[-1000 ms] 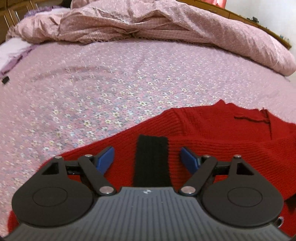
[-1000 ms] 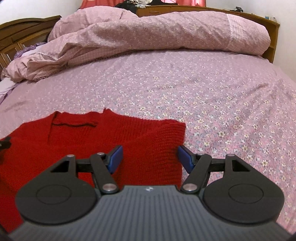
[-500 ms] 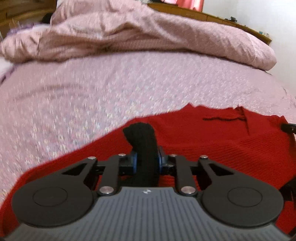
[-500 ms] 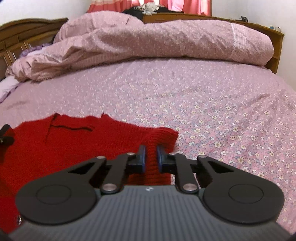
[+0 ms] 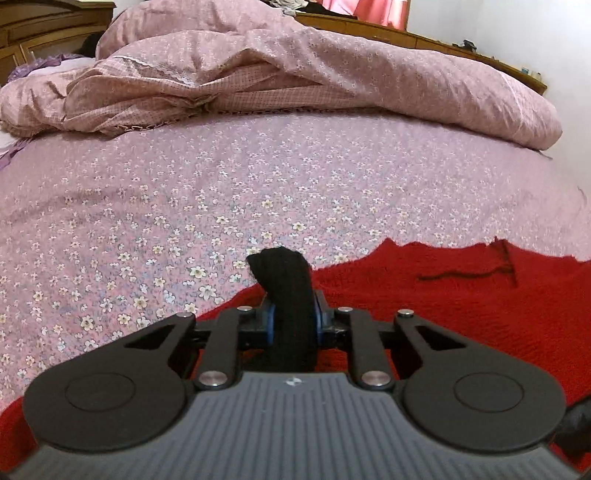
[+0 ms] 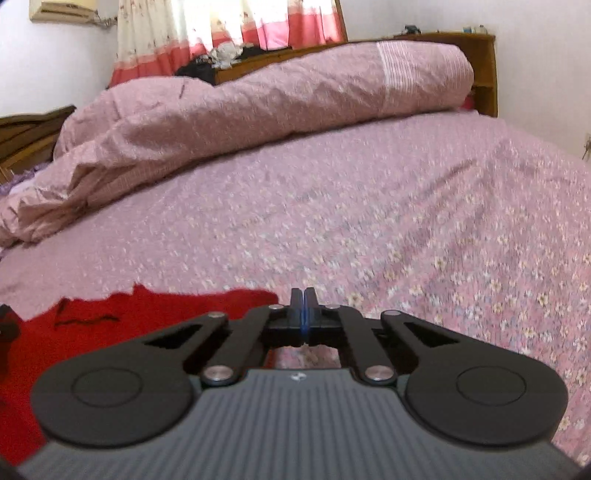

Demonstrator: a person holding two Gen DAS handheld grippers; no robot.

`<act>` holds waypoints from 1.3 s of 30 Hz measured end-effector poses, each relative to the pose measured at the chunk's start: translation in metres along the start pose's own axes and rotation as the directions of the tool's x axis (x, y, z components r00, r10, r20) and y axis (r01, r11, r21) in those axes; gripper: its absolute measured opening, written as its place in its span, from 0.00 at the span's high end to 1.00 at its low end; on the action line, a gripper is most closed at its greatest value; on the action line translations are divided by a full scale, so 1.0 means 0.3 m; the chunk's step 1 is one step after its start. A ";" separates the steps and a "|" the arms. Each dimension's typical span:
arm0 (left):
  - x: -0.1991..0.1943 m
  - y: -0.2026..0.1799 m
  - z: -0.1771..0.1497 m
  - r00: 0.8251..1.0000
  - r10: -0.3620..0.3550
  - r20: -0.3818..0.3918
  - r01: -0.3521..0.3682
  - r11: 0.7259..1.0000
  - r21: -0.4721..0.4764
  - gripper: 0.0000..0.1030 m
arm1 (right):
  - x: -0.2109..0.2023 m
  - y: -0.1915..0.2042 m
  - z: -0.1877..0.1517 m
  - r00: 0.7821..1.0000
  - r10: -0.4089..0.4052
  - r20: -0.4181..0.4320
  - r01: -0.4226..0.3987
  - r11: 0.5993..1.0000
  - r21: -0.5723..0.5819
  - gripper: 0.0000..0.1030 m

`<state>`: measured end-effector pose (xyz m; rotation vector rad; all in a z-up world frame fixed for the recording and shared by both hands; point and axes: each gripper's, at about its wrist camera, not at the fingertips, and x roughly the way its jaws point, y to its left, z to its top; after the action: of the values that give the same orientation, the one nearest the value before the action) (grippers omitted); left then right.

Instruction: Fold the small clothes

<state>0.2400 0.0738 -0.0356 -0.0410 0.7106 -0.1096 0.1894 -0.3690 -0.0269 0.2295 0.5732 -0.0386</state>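
A red knitted sweater (image 5: 443, 314) lies flat on the flowered bedsheet (image 5: 258, 184). Its black ribbed band (image 5: 284, 280) stands up between the blue pads of my left gripper (image 5: 291, 314), which is shut on it. In the right wrist view the sweater (image 6: 166, 314) lies to the left, and its right edge ends just short of the fingers. My right gripper (image 6: 303, 306) is shut with its pads touching. No cloth shows between them, and only the sheet shows below them.
A crumpled pink duvet (image 5: 332, 74) is heaped along the far side of the bed, also in the right wrist view (image 6: 258, 99). A wooden bed frame (image 6: 484, 74) and curtains (image 6: 229, 22) stand behind it. Bare sheet (image 6: 406, 221) stretches ahead and to the right.
Both grippers went from open to shut. The left one closed on the black band and raised it. The right one closed at the sweater's red edge, which now lies left of its jaws.
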 end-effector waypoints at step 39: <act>-0.140 0.031 0.018 0.992 0.114 0.051 -0.115 0.993 0.028 0.52 | 0.003 0.115 -0.057 0.996 -0.056 -0.069 0.050 0.995 -0.082 0.81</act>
<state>0.2126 0.0877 -0.0050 0.0267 0.6603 -0.0096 0.1846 -0.3315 -0.0341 0.1383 0.6502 -0.0590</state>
